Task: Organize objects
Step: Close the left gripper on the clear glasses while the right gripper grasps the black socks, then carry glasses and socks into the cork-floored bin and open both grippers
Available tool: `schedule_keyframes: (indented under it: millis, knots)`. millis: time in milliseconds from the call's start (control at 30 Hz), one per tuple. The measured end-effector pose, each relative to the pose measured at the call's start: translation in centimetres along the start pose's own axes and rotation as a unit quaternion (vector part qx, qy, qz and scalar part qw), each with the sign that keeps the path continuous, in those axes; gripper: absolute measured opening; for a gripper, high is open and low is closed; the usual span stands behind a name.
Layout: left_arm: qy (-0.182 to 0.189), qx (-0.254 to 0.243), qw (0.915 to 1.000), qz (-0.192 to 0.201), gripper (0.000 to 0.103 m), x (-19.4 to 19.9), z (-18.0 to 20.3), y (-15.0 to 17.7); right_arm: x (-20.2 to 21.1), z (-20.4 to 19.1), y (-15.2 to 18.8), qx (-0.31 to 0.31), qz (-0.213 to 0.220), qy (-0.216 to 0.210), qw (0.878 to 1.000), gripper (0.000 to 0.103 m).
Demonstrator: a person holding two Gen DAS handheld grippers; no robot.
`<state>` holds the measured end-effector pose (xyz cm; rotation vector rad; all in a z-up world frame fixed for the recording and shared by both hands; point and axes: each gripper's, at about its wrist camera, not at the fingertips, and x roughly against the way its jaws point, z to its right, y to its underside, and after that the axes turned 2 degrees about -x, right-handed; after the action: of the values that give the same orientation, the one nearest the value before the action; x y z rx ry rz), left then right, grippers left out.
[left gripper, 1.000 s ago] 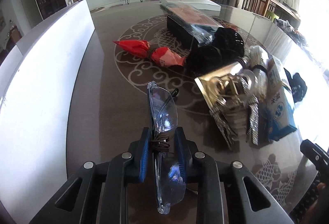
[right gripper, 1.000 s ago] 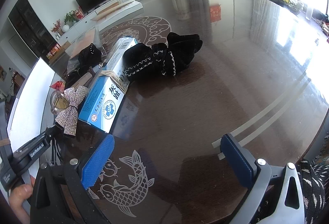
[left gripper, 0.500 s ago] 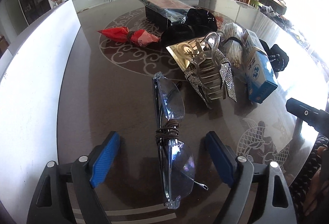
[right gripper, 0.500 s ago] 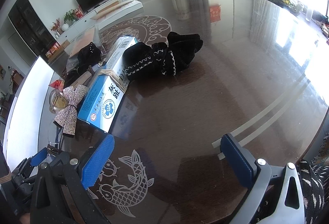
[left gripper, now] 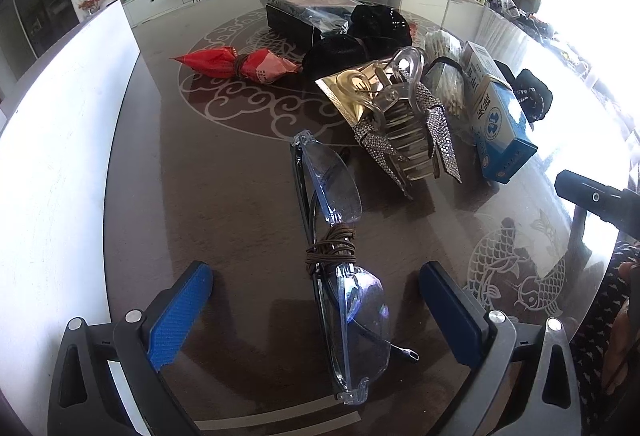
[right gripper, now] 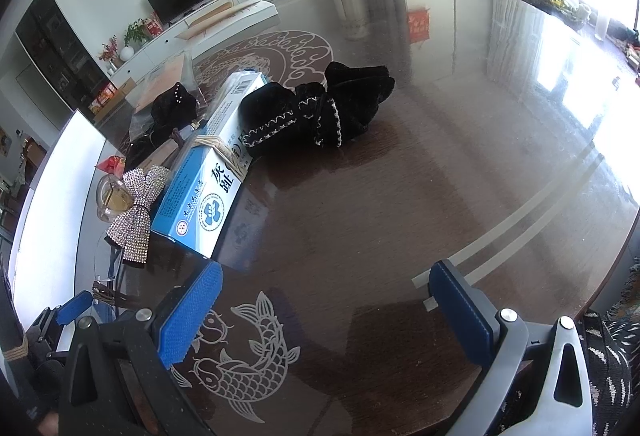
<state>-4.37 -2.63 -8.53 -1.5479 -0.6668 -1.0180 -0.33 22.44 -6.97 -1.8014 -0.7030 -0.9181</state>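
Clear safety glasses (left gripper: 340,248), bound at the middle with brown cord, lie on the dark table (left gripper: 224,196) between the wide-open blue pads of my left gripper (left gripper: 320,308), untouched. Beyond them lies a rhinestone hair claw clip (left gripper: 404,132) on a gold card, a blue medicine box (left gripper: 496,116), and a red packet (left gripper: 240,66). My right gripper (right gripper: 332,316) is open and empty above the fish inlay. In its view the blue box (right gripper: 208,184), the rhinestone bow clip (right gripper: 138,208) and a black embroidered cloth bundle (right gripper: 320,116) lie ahead to the left.
A white board (left gripper: 56,164) stands along the table's left edge. A black box with a plastic-wrapped pack (left gripper: 300,8), black fabric items (left gripper: 360,36) and a bundle of cotton swabs (left gripper: 444,68) sit further back. The table's edge (right gripper: 624,236) runs at the right.
My left gripper has opened and let go of the glasses, which now lie on the table; it has pulled back slightly. The right gripper has stayed still and open.
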Motion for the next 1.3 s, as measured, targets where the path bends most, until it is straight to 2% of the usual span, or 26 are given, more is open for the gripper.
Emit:
schedule_keyframes:
  millis: [100, 133, 167, 200, 233, 267, 367, 400, 467, 567, 633, 667, 700, 767, 800, 867, 933, 967, 1000, 1033, 1100, 1167, 1200, 1233, 1267, 1300]
  knots:
    - [-0.006, 0.011, 0.9998, -0.015, 0.103, -0.5, -0.1, -0.9, 0.1, 0.4, -0.1, -0.012, 0.001, -0.015, 1.0, 0.103]
    - [-0.009, 0.013, 0.9999, -0.006, 0.093, -0.4, 0.0, -1.2, 0.3, 1.1, -0.3, -0.03, 0.002, -0.034, 0.999, 0.103]
    - [-0.01, 0.01, 0.9998, 0.01, 0.069, -0.1, 0.2, -1.3, 0.8, 2.1, -0.4, -0.056, 0.004, -0.053, 0.997, 0.103]
    - [-0.007, 0.006, 0.9997, 0.021, 0.055, 0.3, 0.5, -1.4, 1.2, 3.2, -0.6, -0.08, 0.006, -0.069, 0.994, 0.103]
    - [-0.007, 0.001, 0.9997, 0.025, 0.027, 0.5, 0.9, -1.5, 1.6, 4.1, -1.0, -0.094, 0.007, -0.075, 0.993, 0.103]
    - [-0.006, -0.003, 0.9996, 0.027, 0.025, 0.6, 0.9, -1.2, 1.8, 4.7, -1.7, -0.096, 0.008, -0.073, 0.993, 0.103]
    - [-0.004, 0.002, 0.9992, 0.039, 0.024, 1.0, 1.0, -0.5, 1.1, 4.7, -4.8, -0.047, -0.01, -0.05, 0.998, 0.103]
    - [0.0, 0.007, 0.9991, 0.042, 0.024, 1.1, 0.8, -0.3, 0.7, 4.5, -5.9, -0.042, -0.023, -0.059, 0.997, 0.103]
    - [0.012, 0.024, 0.9984, 0.049, 0.024, 1.4, 0.2, 0.4, -0.3, 4.5, -8.2, -0.071, -0.041, -0.103, 0.991, 0.101]
    - [0.027, 0.04, 0.9973, 0.055, 0.024, 1.5, -0.3, 0.7, -2.8, 3.2, -10.8, -0.101, -0.076, -0.135, 0.983, 0.092]
    - [0.035, 0.046, 0.9969, 0.054, 0.024, 1.7, -0.6, 0.9, -4.0, 1.7, -11.6, -0.09, -0.096, -0.151, 0.98, 0.085]
    - [0.039, 0.048, 0.9966, 0.054, 0.024, 1.7, -0.8, 1.1, -4.2, 0.9, -11.7, -0.074, -0.115, -0.16, 0.978, 0.085]
    - [0.042, 0.05, 0.9964, 0.054, 0.024, 1.8, -1.0, 1.3, -4.2, 0.2, -11.4, -0.056, -0.14, -0.185, 0.971, 0.085]
    - [0.046, 0.049, 0.996, 0.058, 0.024, 1.8, -1.1, 1.6, -3.8, -1.1, -10.1, -0.01, -0.211, -0.242, 0.947, 0.085]
    - [0.045, 0.048, 0.996, 0.06, 0.024, 1.8, -1.1, 1.7, -3.3, -1.5, -9.5, 0.016, -0.23, -0.243, 0.942, 0.085]
    - [0.04, 0.044, 0.9962, 0.064, 0.024, 1.7, -1.0, 1.7, -2.1, -2.1, -9.3, 0.071, -0.214, -0.185, 0.956, 0.085]
    - [0.038, 0.04, 0.9963, 0.066, 0.024, 1.6, -0.8, 1.6, -1.4, -3.1, -10.1, 0.144, -0.165, -0.115, 0.969, 0.085]
    - [0.04, 0.04, 0.9963, 0.065, 0.024, 1.6, -0.7, 1.7, -1.4, -3.7, -10.7, 0.196, -0.134, -0.079, 0.968, 0.085]
    - [0.047, 0.043, 0.996, 0.063, 0.024, 1.7, -0.8, 1.7, -1.6, -4.6, -11.0, 0.254, -0.102, -0.047, 0.961, 0.085]
    - [0.054, 0.046, 0.9957, 0.06, 0.024, 1.7, -0.9, 1.7, -2.0, -5.4, -10.9, 0.306, -0.083, -0.029, 0.948, 0.086]
    - [0.064, 0.05, 0.9949, 0.059, 0.024, 1.9, -1.1, 1.9, -4.0, -6.5, -10.6, 0.386, -0.099, -0.033, 0.917, 0.085]
    - [0.077, 0.054, 0.9933, 0.068, 0.021, 2.4, -1.4, 2.2, -6.5, -7.5, -10.0, 0.45, -0.118, -0.011, 0.885, 0.085]
    - [0.083, 0.057, 0.9923, 0.072, 0.021, 2.6, -1.5, 2.3, -7.0, -7.7, -9.5, 0.472, -0.12, 0.0, 0.874, 0.085]
    - [0.089, 0.06, 0.9913, 0.076, 0.021, 2.9, -1.6, 2.3, -7.7, -7.6, -9.4, 0.479, -0.124, 0.01, 0.869, 0.083]
    - [0.093, 0.062, 0.9905, 0.081, 0.021, 3.3, -1.7, 2.4, -8.1, -7.3, -9.6, 0.471, -0.129, 0.015, 0.873, 0.078]
    - [0.096, 0.062, 0.9898, 0.085, 0.021, 3.6, -1.7, 2.5, -8.1, -7.0, -10.1, 0.449, -0.131, 0.006, 0.884, 0.063]
